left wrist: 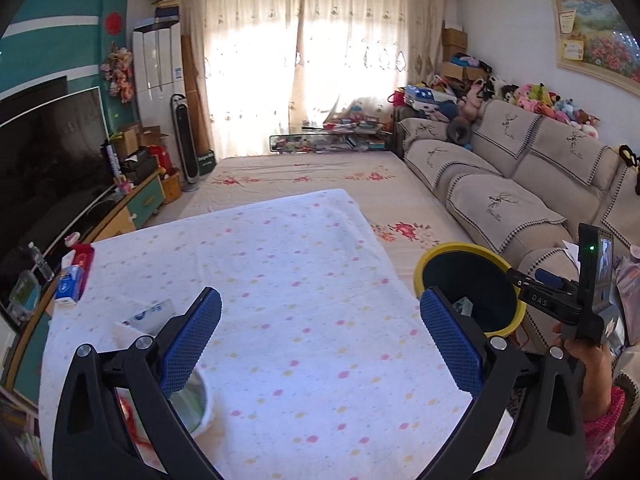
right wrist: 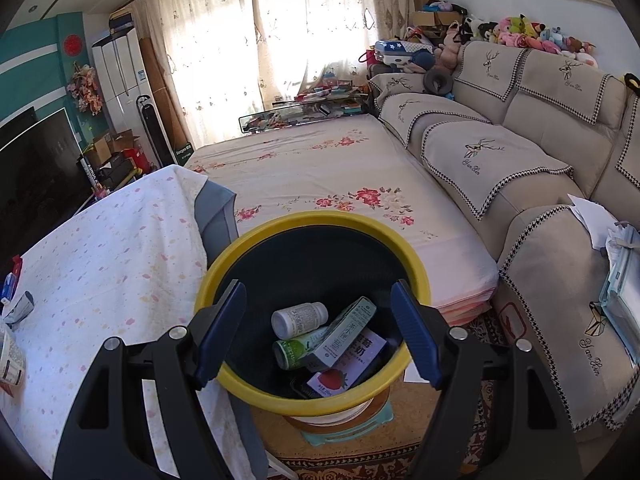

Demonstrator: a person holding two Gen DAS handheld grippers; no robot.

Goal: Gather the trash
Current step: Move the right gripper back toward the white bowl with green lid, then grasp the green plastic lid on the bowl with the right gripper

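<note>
A yellow-rimmed black trash bin [right wrist: 416, 272] stands beside the table and holds a white pill bottle [right wrist: 298, 318], a green bottle [right wrist: 296, 350], a teal box [right wrist: 344, 332] and a strawberry carton [right wrist: 348, 364]. My right gripper [right wrist: 318, 332] is open and empty right above the bin. My left gripper [left wrist: 320, 340] is open and empty over the table [left wrist: 300, 280]. A foil-lined cup [left wrist: 194, 400] lies by its left finger, with a crumpled wrapper [left wrist: 148, 316] behind. The bin shows in the left wrist view [left wrist: 452, 248], with the right gripper's body [left wrist: 568, 300] next to it.
A tissue pack [left wrist: 70, 284] and a red item [left wrist: 82, 256] sit at the table's far left edge. More wrappers [right wrist: 12, 352] lie at the table's left in the right wrist view. A beige sofa [right wrist: 520, 152] runs along the right, a TV [left wrist: 48, 152] on the left.
</note>
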